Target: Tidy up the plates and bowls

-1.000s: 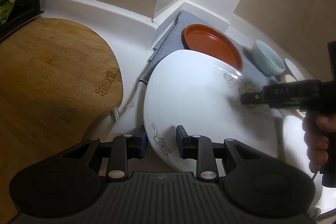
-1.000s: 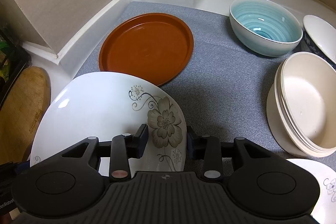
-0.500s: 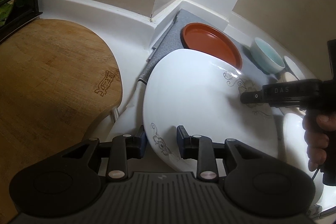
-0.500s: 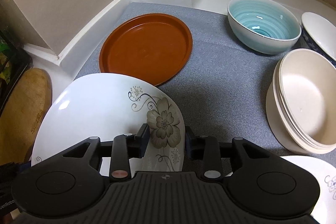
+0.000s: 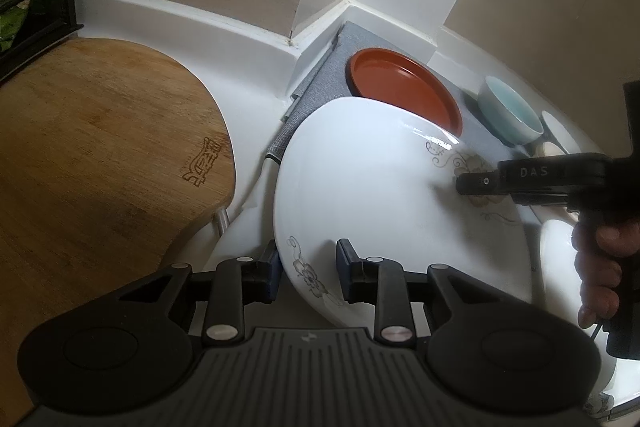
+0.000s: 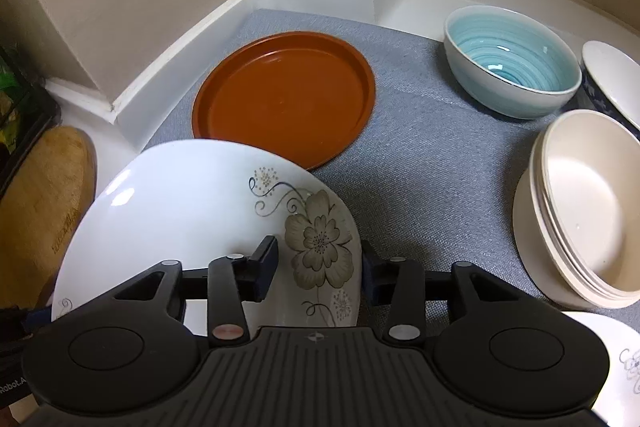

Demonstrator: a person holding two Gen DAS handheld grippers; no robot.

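Note:
A white plate (image 5: 380, 187) with a grey flower print is held tilted above the counter by both grippers at opposite edges. My left gripper (image 5: 307, 273) is shut on its near rim by a small flower. The right wrist view shows the same plate (image 6: 180, 211), where my right gripper (image 6: 318, 267) is shut on the edge with the large flower. A finger (image 5: 480, 182) of the right gripper lies across the plate in the left wrist view, with a hand (image 5: 604, 267) on its handle. Behind the plate a brown plate (image 6: 284, 99) lies flat on the grey mat (image 6: 432, 167).
A blue bowl (image 6: 508, 67), a blue-patterned white bowl (image 6: 612, 75) and stacked cream bowls (image 6: 592, 219) stand at the right of the mat. Another flowered white plate (image 6: 600, 355) lies at the lower right. A wooden cutting board (image 5: 100, 167) is on the left, walls close behind.

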